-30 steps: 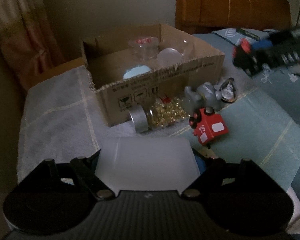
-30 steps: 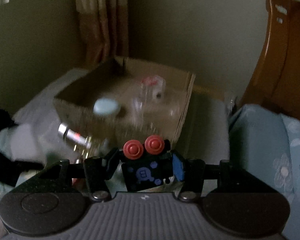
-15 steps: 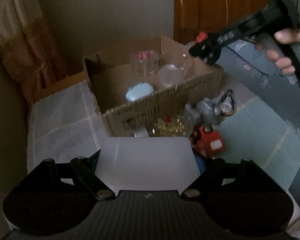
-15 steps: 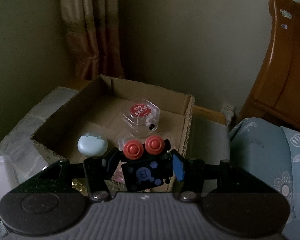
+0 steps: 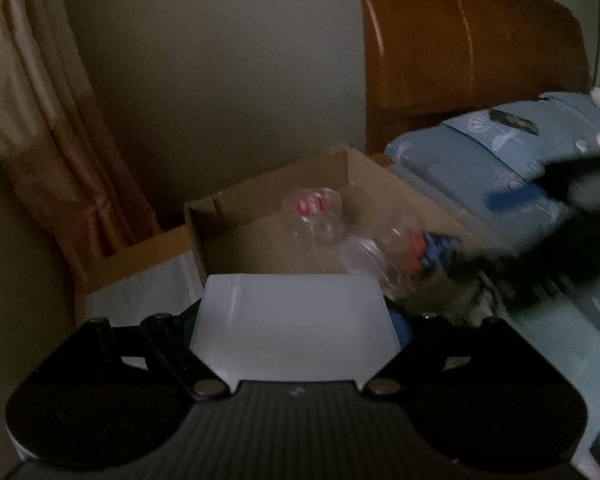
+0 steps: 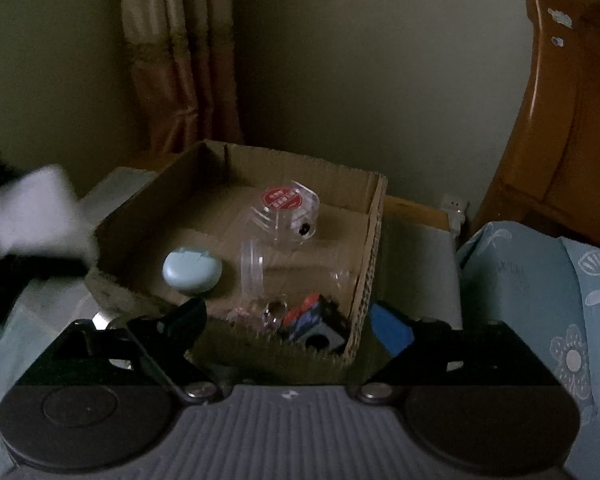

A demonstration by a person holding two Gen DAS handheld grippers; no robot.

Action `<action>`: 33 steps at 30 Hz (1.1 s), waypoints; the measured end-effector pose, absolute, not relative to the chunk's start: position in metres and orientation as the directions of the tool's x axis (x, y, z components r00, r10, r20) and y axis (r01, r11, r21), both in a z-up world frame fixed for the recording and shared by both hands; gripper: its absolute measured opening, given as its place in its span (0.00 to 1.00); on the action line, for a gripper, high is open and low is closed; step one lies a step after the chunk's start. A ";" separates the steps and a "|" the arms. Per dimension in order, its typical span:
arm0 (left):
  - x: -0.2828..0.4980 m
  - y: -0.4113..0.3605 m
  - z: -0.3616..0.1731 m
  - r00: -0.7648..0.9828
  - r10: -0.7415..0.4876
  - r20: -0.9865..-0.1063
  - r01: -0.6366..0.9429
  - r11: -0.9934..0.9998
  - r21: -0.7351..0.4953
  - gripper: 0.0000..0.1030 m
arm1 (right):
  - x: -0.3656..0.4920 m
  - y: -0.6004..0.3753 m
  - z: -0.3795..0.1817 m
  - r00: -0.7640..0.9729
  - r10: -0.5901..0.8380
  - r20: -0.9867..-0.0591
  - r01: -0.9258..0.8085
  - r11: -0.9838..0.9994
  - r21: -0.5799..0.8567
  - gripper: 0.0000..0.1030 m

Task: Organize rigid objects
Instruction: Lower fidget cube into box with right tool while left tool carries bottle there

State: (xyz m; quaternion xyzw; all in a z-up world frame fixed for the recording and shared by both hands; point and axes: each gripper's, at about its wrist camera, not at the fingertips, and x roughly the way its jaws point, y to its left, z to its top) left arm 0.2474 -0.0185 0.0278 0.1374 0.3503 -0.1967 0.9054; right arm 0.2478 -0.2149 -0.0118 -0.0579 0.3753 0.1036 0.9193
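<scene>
White box (image 5: 296, 328) was clamped in left claw (image 5: 296, 320), cardboard box (image 6: 374, 216) lying just ahead and below. Right claw (image 6: 288, 320) was opening, nothing between; toy block (image 6: 312, 320) was seen dropped in near corner.

A bed covered in a pale grey-white cloth (image 6: 416, 256) is carrying an open cardboard box (image 6: 374, 240), which is sitting directly on that cloth. At three o'clock of the box, light blue bedding (image 6: 532, 280) with a white flower print is lying on the bed, just beside the box's side wall. At nine o'clock of the box, more of the pale cloth is showing bare (image 5: 140, 296).
</scene>
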 end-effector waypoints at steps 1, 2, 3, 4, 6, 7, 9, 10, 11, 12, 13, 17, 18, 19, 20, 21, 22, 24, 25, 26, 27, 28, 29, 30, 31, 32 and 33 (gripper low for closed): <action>0.255 -0.020 0.029 0.674 -0.259 -0.692 0.451 0.886 0.107 0.81 | 0.244 -0.215 -0.011 0.697 0.149 -0.701 -0.236 0.971 -0.028 0.94; 0.266 -0.021 0.030 0.673 -0.256 -0.694 0.447 0.888 0.106 0.81 | 0.240 -0.215 -0.011 0.701 0.150 -0.698 -0.237 0.971 -0.028 0.98; 0.275 -0.022 0.030 0.680 -0.244 -0.691 0.428 0.898 0.105 0.81 | 0.234 -0.215 -0.012 0.703 0.155 -0.694 -0.240 0.971 -0.027 1.00; 0.285 -0.023 0.030 0.682 -0.231 -0.694 0.409 0.907 0.100 0.81 | 0.230 -0.216 -0.012 0.704 0.162 -0.692 -0.244 0.969 -0.022 1.00; 0.301 -0.026 0.028 0.668 -0.229 -0.708 0.394 0.916 0.075 0.81 | 0.222 -0.216 -0.015 0.699 0.172 -0.694 -0.244 0.970 -0.006 1.00; 0.310 -0.027 0.025 0.660 -0.227 -0.716 0.383 0.922 0.061 0.81 | 0.220 -0.216 -0.016 0.695 0.173 -0.698 -0.242 0.970 0.000 1.00; 0.326 -0.031 0.019 0.651 -0.214 -0.729 0.365 0.930 0.053 0.81 | 0.217 -0.216 -0.019 0.686 0.178 -0.705 -0.248 0.969 0.004 1.00; 0.332 -0.033 0.016 0.648 -0.206 -0.733 0.356 0.933 0.053 0.81 | 0.215 -0.215 -0.020 0.681 0.180 -0.710 -0.252 0.968 0.004 1.00; 0.338 -0.035 0.013 0.642 -0.200 -0.740 0.356 0.933 0.056 0.81 | 0.214 -0.215 -0.021 0.677 0.181 -0.713 -0.256 0.967 0.003 1.00; 0.344 -0.036 0.009 0.636 -0.195 -0.747 0.353 0.934 0.057 0.81 | 0.212 -0.216 -0.021 0.677 0.180 -0.713 -0.256 0.967 0.001 1.00; 0.349 -0.038 0.006 0.628 -0.189 -0.755 0.352 0.934 0.058 0.81 | 0.211 -0.217 -0.021 0.678 0.179 -0.713 -0.255 0.967 0.000 1.00; 0.371 -0.042 -0.011 0.600 -0.169 -0.782 0.330 0.943 0.049 0.81 | 0.208 -0.225 -0.020 0.678 0.179 -0.713 -0.245 0.970 0.010 1.00; 0.375 -0.043 -0.015 0.595 -0.161 -0.788 0.323 0.945 0.051 0.81 | 0.208 -0.227 -0.020 0.678 0.177 -0.714 -0.240 0.971 0.013 1.00; 0.379 -0.045 -0.018 0.592 -0.153 -0.792 0.319 0.946 0.055 0.81 | 0.207 -0.230 -0.021 0.678 0.174 -0.715 -0.233 0.972 0.015 1.00; 0.382 -0.046 -0.021 0.592 -0.146 -0.793 0.315 0.947 0.060 0.81 | 0.207 -0.232 -0.021 0.678 0.169 -0.716 -0.227 0.974 0.015 1.00; 0.385 -0.047 -0.023 0.591 -0.143 -0.794 0.313 0.948 0.063 0.81 | 0.207 -0.234 -0.022 0.677 0.165 -0.717 -0.221 0.975 0.016 1.00; 0.387 -0.048 -0.024 0.591 -0.140 -0.795 0.308 0.949 0.063 0.81 | 0.207 -0.237 -0.023 0.676 0.163 -0.719 -0.214 0.977 0.020 1.00; 0.390 -0.048 -0.023 0.600 -0.143 -0.787 0.281 0.959 0.040 0.87 | 0.207 -0.241 -0.025 0.674 0.161 -0.721 -0.201 0.979 0.031 1.00; 0.390 -0.047 -0.021 0.605 -0.156 -0.781 0.275 0.961 0.021 0.93 | 0.207 -0.243 -0.025 0.672 0.163 -0.722 -0.197 0.980 0.038 1.00; 0.389 -0.046 -0.019 0.611 -0.164 -0.774 0.271 0.963 0.011 0.94 | 0.207 -0.244 -0.026 0.670 0.167 -0.723 -0.195 0.980 0.045 1.00; 0.387 -0.046 -0.016 0.621 -0.165 -0.766 0.264 0.964 0.007 0.94 | 0.206 -0.245 -0.028 0.668 0.170 -0.725 -0.192 0.980 0.052 1.00; 0.385 -0.047 -0.014 0.628 -0.166 -0.760 0.263 0.965 0.007 0.94 | 0.206 -0.245 -0.029 0.665 0.171 -0.727 -0.189 0.980 0.058 1.00; 0.383 -0.047 -0.011 0.633 -0.170 -0.756 0.268 0.963 0.008 0.94 | 0.206 -0.245 -0.030 0.663 0.172 -0.729 -0.188 0.980 0.060 1.00; 0.379 -0.048 -0.009 0.635 -0.173 -0.753 0.272 0.962 0.008 0.94 | 0.205 -0.244 -0.030 0.661 0.171 -0.731 -0.186 0.981 0.061 1.00; 0.375 -0.048 -0.006 0.639 -0.179 -0.748 0.277 0.961 0.008 0.94 | 0.204 -0.244 -0.031 0.660 0.169 -0.732 -0.185 0.981 0.060 1.00; 0.369 -0.048 -0.004 0.643 -0.186 -0.743 0.287 0.958 0.009 0.94 | 0.203 -0.243 -0.031 0.660 0.168 -0.732 -0.183 0.981 0.059 1.00; 0.364 -0.049 -0.001 0.647 -0.188 -0.739 0.295 0.956 0.015 0.94 | 0.201 -0.242 -0.032 0.661 0.168 -0.732 -0.183 0.981 0.060 1.00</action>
